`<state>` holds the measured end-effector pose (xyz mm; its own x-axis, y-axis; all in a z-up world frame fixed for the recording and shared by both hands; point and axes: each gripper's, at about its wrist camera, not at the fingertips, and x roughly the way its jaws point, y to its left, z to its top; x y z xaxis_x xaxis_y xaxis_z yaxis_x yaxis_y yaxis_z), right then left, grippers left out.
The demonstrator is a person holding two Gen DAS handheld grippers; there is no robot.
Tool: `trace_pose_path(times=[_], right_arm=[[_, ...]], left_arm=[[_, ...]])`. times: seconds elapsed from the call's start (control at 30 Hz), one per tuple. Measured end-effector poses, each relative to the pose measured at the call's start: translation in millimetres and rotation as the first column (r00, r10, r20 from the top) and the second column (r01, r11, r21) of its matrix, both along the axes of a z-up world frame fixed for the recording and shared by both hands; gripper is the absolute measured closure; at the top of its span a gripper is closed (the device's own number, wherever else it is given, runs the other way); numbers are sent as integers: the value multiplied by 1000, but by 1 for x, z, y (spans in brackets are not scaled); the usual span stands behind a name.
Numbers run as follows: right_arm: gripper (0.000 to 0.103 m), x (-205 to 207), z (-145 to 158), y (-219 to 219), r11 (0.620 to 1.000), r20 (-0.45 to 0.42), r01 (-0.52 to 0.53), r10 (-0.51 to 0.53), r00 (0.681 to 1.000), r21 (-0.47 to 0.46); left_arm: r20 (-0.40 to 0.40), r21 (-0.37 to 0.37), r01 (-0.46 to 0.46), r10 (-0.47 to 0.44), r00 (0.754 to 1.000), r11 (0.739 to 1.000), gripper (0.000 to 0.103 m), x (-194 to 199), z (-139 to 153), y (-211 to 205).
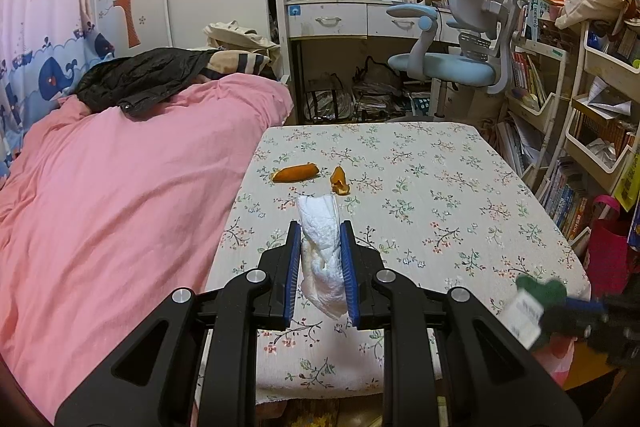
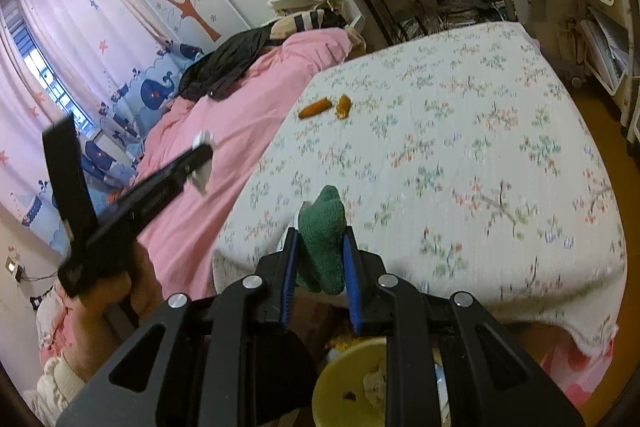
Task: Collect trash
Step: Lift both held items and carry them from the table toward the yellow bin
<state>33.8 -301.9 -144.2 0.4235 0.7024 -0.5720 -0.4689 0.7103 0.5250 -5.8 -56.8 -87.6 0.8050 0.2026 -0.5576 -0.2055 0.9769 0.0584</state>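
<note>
Left wrist view: the left gripper (image 1: 320, 259), at bottom centre, has its jaws clenched on a crumpled white tissue (image 1: 322, 247), pinched along its length so it hangs clear of the floral table (image 1: 460, 195). Two orange peels (image 1: 295, 173) (image 1: 340, 180) lie just beyond it at mid-frame, apparently trash not yet gathered. At lower right the right gripper (image 1: 560, 311) shows blurred, carrying something green.

Right wrist view: the right gripper (image 2: 320, 251), at bottom centre, grips a green knitted piece (image 2: 326, 239) between its jaws. Directly beneath, at the bottom edge, sits a yellow bin (image 2: 344, 383) with scraps inside, so the gripper is probably poised there to drop its load. The left gripper (image 2: 192, 163), mid-left, holds the tissue (image 2: 202, 177) over the pink bedding (image 2: 224, 99). The peels (image 2: 315, 108) (image 2: 344, 105) lie in the upper middle.
</note>
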Motion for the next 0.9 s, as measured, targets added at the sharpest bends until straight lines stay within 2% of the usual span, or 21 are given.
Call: trace_pose_path(times=[0.6,0.9], right_arm=[[81,-36,-29,2,996,-78,-66,61,995,-60],[80,-57,-47,8,985,-108,-122,109,988,-122]], left_arm=[[-1,-4,-5,5,1000,1000,85,-11,-3,-4],[-5,-8,-7,7,1000,1000,85,-21,-8,-4]])
